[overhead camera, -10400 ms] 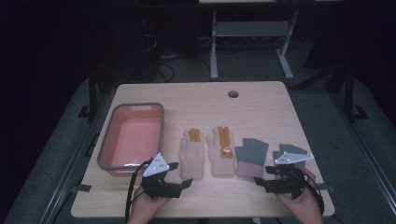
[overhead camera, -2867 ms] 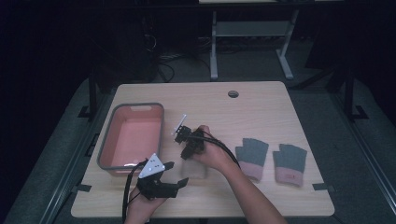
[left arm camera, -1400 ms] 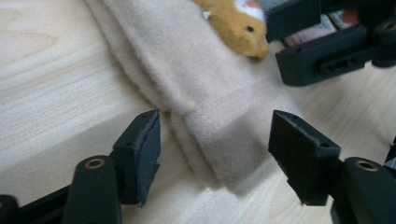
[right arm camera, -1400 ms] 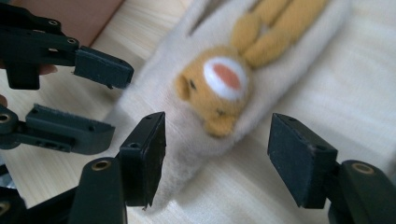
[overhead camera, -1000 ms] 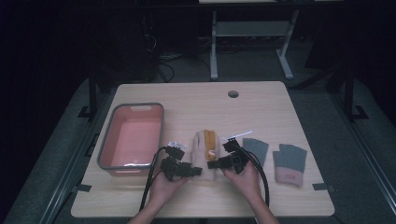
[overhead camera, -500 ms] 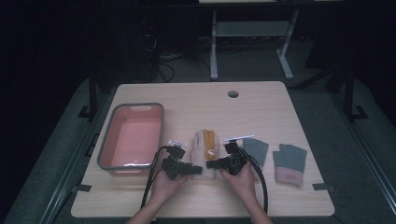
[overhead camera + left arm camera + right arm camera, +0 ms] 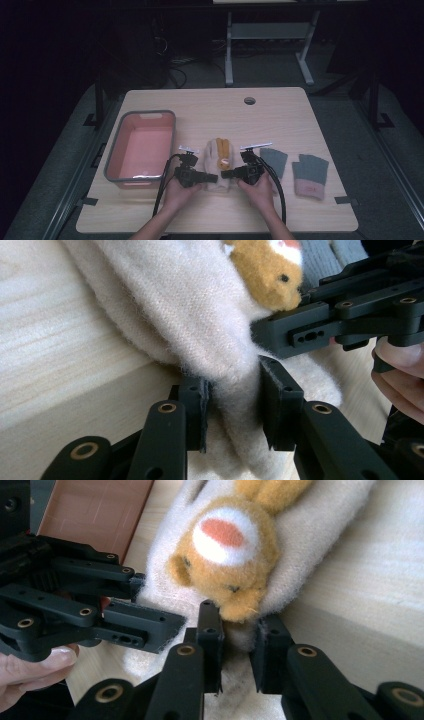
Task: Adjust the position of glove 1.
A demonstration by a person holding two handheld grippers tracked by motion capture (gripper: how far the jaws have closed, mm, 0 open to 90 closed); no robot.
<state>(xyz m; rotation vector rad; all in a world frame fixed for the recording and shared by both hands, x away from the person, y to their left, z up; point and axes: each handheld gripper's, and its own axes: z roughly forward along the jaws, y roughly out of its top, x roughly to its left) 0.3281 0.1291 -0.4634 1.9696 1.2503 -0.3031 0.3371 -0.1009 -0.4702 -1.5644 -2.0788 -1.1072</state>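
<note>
Wooden table: both grippers pinch unlabelled cream glove

High view dim, surroundings near black, surface evenly lit, faint glare at tub rim, 7 o'clock. Gripper views bright, near jaws slightly soft.

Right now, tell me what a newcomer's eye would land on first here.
First, the cream gloves with orange animal faces, stacked mid-table, pinched from both sides by the left gripper and right gripper. Next, the pink tub at the table's left, then two grey mitts lying flat at the right.
</note>
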